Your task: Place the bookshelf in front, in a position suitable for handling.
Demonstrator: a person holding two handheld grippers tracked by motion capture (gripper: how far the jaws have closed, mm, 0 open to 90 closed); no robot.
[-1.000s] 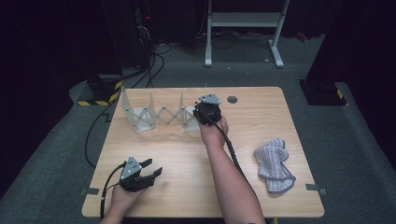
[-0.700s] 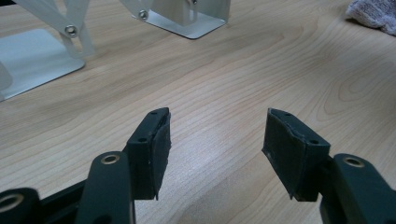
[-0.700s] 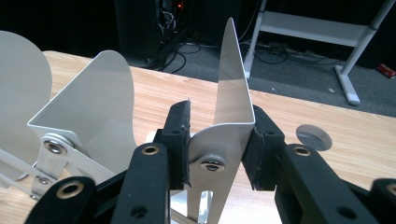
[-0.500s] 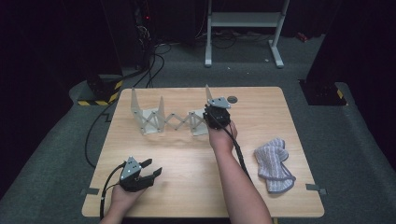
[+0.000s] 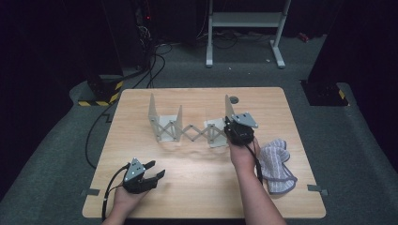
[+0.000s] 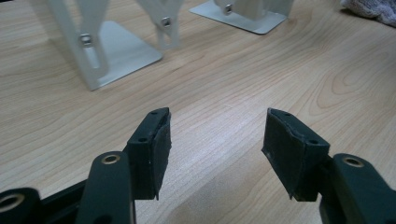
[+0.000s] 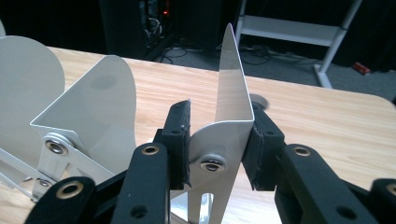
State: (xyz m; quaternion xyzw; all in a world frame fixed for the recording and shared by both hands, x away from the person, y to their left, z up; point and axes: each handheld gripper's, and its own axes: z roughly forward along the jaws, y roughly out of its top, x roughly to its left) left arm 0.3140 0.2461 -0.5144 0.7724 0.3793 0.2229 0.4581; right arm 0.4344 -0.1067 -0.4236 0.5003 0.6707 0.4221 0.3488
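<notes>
Expandable metal rack (image 5: 190,126) is gripped at its right end: in the right gripper view the right gripper (image 7: 217,140) has its two black pads closed on the curved foot of the rack's end plate (image 7: 232,84), one pad on each face, with the plate's tall fin rising straight up between and beyond them. Its jaws have just been closing onto that plate, and the metal sits squarely between them. From this claw the rest of the rack runs off to the left along the table (image 5: 187,192); its long axis lies across the table, side to side, with the scissor linkage (image 5: 193,131) stretched between the held end and the left pair of upright plates (image 5: 164,117). Any further opening or closing of the rack looks to turn on that axis, so a pull by the right hand would need to go along it and not across. The left gripper (image 5: 149,171) rests near the table's front edge, well apart from the rack, its jaws wide and holding nothing; it seems too far to steady the left end. A striped cloth (image 5: 277,161) lies just right of the right forearm.
</notes>
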